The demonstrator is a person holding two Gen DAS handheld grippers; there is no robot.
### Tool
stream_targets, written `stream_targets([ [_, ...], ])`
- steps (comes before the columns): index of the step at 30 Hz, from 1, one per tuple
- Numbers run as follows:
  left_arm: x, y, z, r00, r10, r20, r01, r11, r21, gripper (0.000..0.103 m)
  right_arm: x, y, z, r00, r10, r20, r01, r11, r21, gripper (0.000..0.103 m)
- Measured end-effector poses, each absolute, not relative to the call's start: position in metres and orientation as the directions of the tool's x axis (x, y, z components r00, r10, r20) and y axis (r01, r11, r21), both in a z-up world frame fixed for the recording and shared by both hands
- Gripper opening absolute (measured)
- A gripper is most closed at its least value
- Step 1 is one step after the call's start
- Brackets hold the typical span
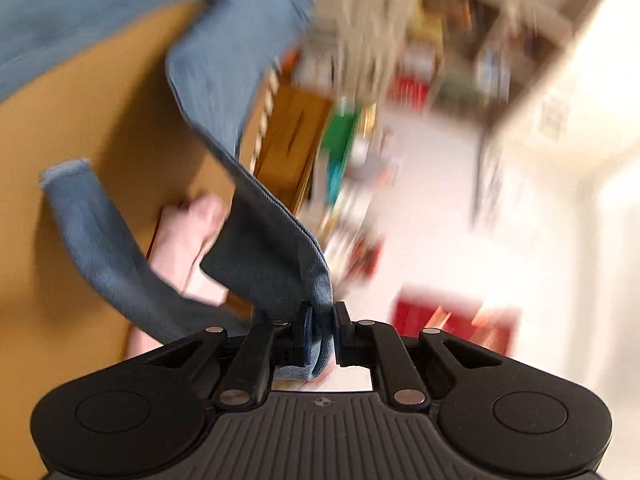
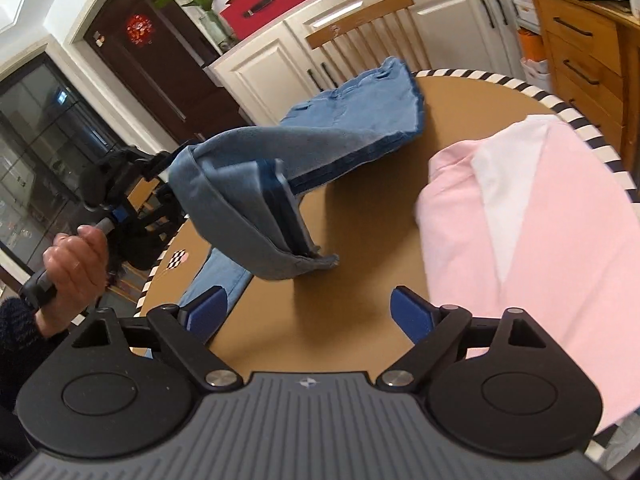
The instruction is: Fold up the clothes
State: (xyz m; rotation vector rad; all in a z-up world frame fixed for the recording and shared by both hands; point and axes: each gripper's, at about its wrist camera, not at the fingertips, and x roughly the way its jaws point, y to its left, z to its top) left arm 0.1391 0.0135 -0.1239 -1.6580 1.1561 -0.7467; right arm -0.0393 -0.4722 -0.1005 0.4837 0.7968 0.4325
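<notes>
Denim is what we are working on: the jeans (image 2: 348, 108) are lying with their waist end flat at the upper middle of the right wrist frame, on the round table (image 2: 360, 208), while the legs are being lifted off it toward the left of that frame. We are pinching a doubled fold of leg cloth in the left gripper (image 1: 323, 328), its jaws pressed together on the fabric at the lower middle of the left wrist frame; the hand (image 2: 76, 260) holding that gripper is showing at the left edge of the right wrist view. One hem (image 1: 66, 170) is dangling free at the left of the left wrist frame, and another part of a leg is hanging off the table edge at the lower left of the right wrist view. We are holding the right gripper (image 2: 310, 312) with its jaws spread wide and empty, hovering low over bare tabletop.

As we judge it, the jeans are mid-fold: the legs are raised and bent over but not laid flat on the waist part. A pink and white top (image 2: 540, 220) is lying spread at the right, looking unfolded, so it probably remains to be done.
</notes>
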Motion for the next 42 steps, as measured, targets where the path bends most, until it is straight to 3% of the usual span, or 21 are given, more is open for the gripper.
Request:
stream_targets([
  [3,0.143,0.033,-0.152,0.427,-0.895,-0.126,-0.443,-0.086,-0.892,0.012,-0.024,-0.453,-0.104,0.63,0.574,-0.524,-0.328,0.807,0.491,0.089],
  [6,0.156,0.041,-0.166,0.423,-0.885,-0.196,-0.467,-0.027,-0.884,0.012,0.007,-0.428,-0.113,0.598,0.6,-0.532,-0.491,0.798,0.348,0.079],
  [10,0.165,0.054,-0.162,0.431,-0.874,-0.224,-0.443,0.011,-0.896,0.013,0.064,-0.422,-0.14,0.483,0.671,-0.563,-0.492,0.74,0.459,0.071],
  [13,0.168,0.055,-0.16,0.406,-0.88,-0.248,-0.434,0.053,-0.899,0.013,0.092,-0.427,-0.164,0.449,0.722,-0.526,-0.38,0.687,0.619,0.047],
  [14,0.17,0.056,-0.16,0.4,-0.881,-0.255,-0.433,0.064,-0.899,0.014,0.096,-0.425,-0.169,0.452,0.717,-0.531,-0.357,0.691,0.629,0.028],
  [16,0.164,0.054,-0.158,0.382,-0.884,-0.269,-0.44,0.082,-0.894,0.02,0.097,-0.42,-0.173,0.448,0.703,-0.552,-0.315,0.702,0.639,0.006],
  [18,0.16,0.054,-0.155,0.364,-0.888,-0.282,-0.429,0.109,-0.896,0.028,0.089,-0.416,-0.166,0.438,0.714,-0.545,-0.3,0.688,0.66,0.006],
  [19,0.157,0.054,-0.152,0.352,-0.89,-0.29,-0.417,0.128,-0.9,0.039,0.082,-0.416,-0.159,0.434,0.731,-0.526,-0.304,0.669,0.679,0.006],
  [21,0.15,0.054,-0.144,0.321,-0.897,-0.304,-0.376,0.173,-0.91,0.05,0.065,-0.422,-0.138,0.448,0.778,-0.441,-0.294,0.594,0.749,0.006],
  [23,0.14,0.052,-0.136,0.287,-0.907,-0.307,-0.338,0.204,-0.919,0.051,0.049,-0.427,-0.12,0.47,0.8,-0.372,-0.267,0.531,0.805,0.006],
  [29,0.082,0.042,-0.114,0.176,-0.929,-0.325,-0.157,0.3,-0.941,0.06,0.002,-0.419,-0.132,0.458,0.659,-0.597,-0.106,0.707,0.699,0.006],
  [33,0.022,0.043,-0.092,0.167,-0.876,-0.452,0.056,0.467,-0.883,0.075,-0.03,-0.413,-0.14,0.426,0.541,-0.725,-0.002,0.802,0.597,0.005],
  [38,-0.056,0.046,-0.085,0.152,-0.766,-0.625,0.233,0.642,-0.73,0.077,-0.067,-0.409,-0.157,0.378,0.381,-0.844,0.135,0.879,0.457,0.005],
  [40,-0.082,0.047,-0.09,0.109,-0.761,-0.64,0.249,0.644,-0.724,0.077,-0.078,-0.409,-0.172,0.373,0.323,-0.87,0.201,0.887,0.416,0.009],
  [42,-0.104,0.045,-0.094,0.078,-0.754,-0.652,0.273,0.645,-0.714,0.077,-0.092,-0.408,-0.175,0.381,0.262,-0.887,0.234,0.901,0.367,0.021],
])
